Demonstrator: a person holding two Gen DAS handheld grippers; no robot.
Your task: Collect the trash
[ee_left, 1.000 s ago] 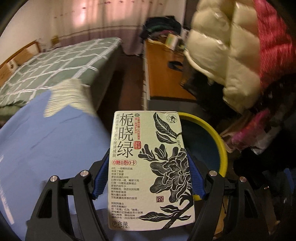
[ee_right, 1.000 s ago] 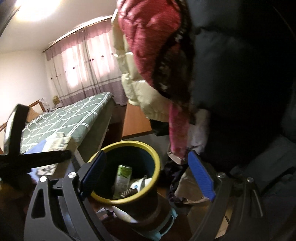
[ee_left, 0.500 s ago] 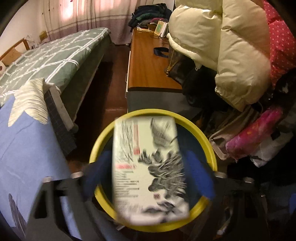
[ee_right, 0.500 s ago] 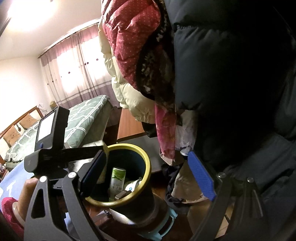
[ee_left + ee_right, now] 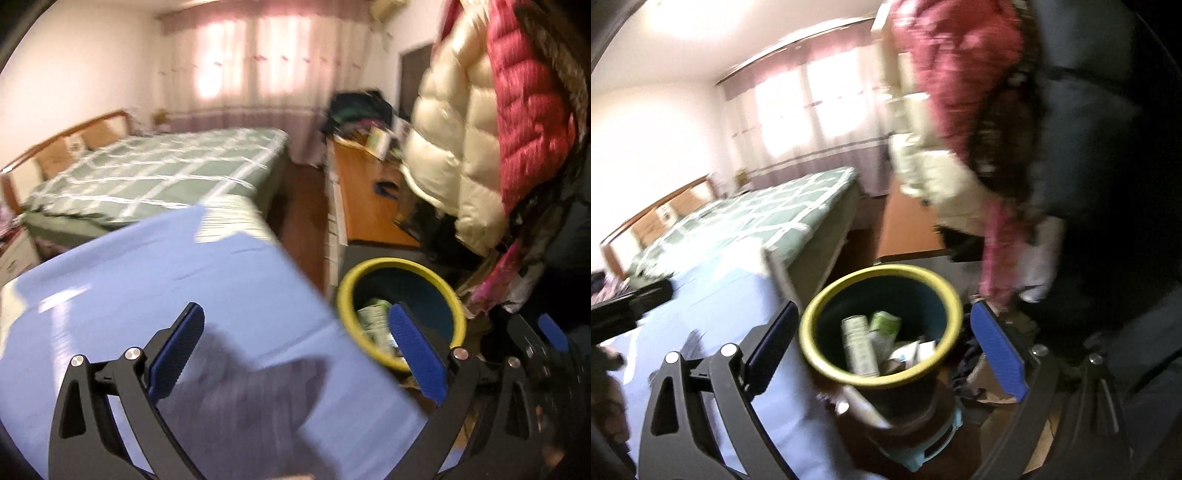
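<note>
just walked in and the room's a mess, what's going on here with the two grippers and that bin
A person is collecting trash with a handheld gripper in each hand. The left gripper is open with its jaws opening further, nothing between them, above the blue table cover. The right gripper is open and empty, pointed at the yellow-rimmed bin. Inside the bin lie a printed box and other packaging.

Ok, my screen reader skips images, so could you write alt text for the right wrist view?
An open, empty right hand-held gripper points down at a yellow-rimmed waste bin holding a tea carton and other packaging. A blue-covered surface lies left, a green checked bed behind, hanging puffer jackets right.
</note>
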